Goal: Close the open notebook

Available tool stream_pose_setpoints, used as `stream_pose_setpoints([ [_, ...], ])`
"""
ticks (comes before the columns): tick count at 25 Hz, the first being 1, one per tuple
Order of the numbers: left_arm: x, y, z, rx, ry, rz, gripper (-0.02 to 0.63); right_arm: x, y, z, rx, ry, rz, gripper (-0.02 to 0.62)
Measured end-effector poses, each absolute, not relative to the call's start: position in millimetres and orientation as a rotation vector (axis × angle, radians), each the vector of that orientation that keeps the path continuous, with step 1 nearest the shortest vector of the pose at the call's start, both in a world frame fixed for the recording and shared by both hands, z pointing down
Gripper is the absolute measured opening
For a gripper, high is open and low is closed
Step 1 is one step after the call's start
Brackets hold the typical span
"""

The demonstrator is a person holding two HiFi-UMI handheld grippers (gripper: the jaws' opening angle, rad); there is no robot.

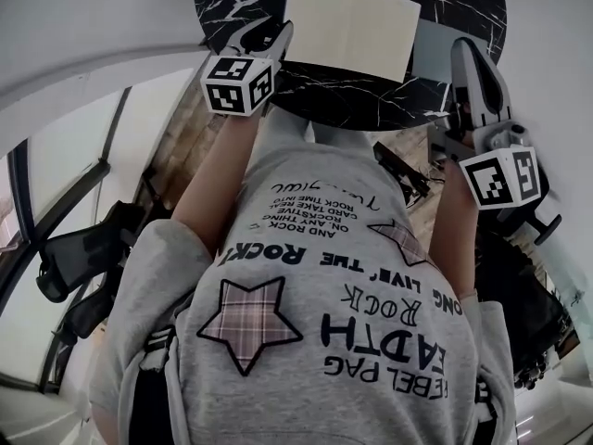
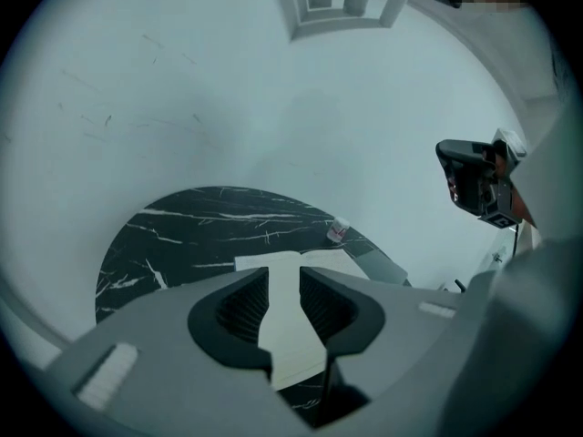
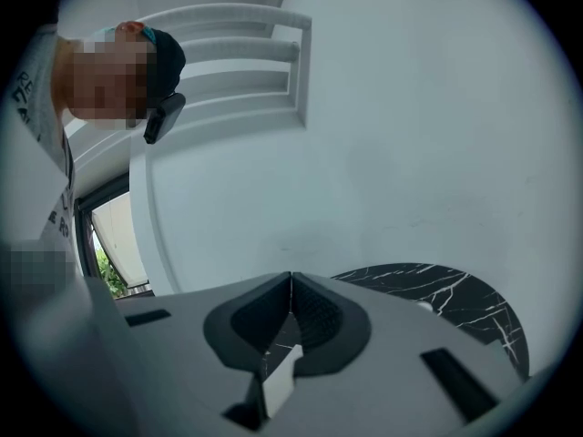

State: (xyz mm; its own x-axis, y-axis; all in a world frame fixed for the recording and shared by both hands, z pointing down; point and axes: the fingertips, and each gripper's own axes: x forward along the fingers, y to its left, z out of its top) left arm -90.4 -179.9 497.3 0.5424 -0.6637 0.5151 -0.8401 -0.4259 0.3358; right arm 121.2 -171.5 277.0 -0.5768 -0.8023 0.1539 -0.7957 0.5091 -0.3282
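a: where's the open cream paper notebook?
b: top centre, on the round black marble table. left gripper, jaws apart and empty, sits at its left edge, probably to flip it; right gripper idles, jaws together.

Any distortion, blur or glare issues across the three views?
Head view: strong fisheye, table edge bows, notebook sharp, no glare. Left gripper view: dark round vignette, soft focus throughout. Right gripper view: same vignette, bright window at left, mosaic patches overlaid.
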Motion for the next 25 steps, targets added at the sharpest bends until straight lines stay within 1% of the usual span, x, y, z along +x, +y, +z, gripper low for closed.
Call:
stream_pose_setpoints([
  [4,-92,-169,526,2.145,-1.194,0.458,0.109,120,-172,278,-1.437,2.711,-0.583,0.012],
  [9,-93,-165,557,2.06,-1.201,0.492,0.112,116,-174,283,-1.423,2.724,-0.592,0.012],
  [17,-91,-161,588,1.989,-1.219,0.604,0.137,108,-178,297,-1.42,2.757,-0.596,0.012],
  [25,-89,-152,604,1.893,-1.191,0.558,0.146,98,-180,308,-1.4,2.799,-0.602,0.012],
])
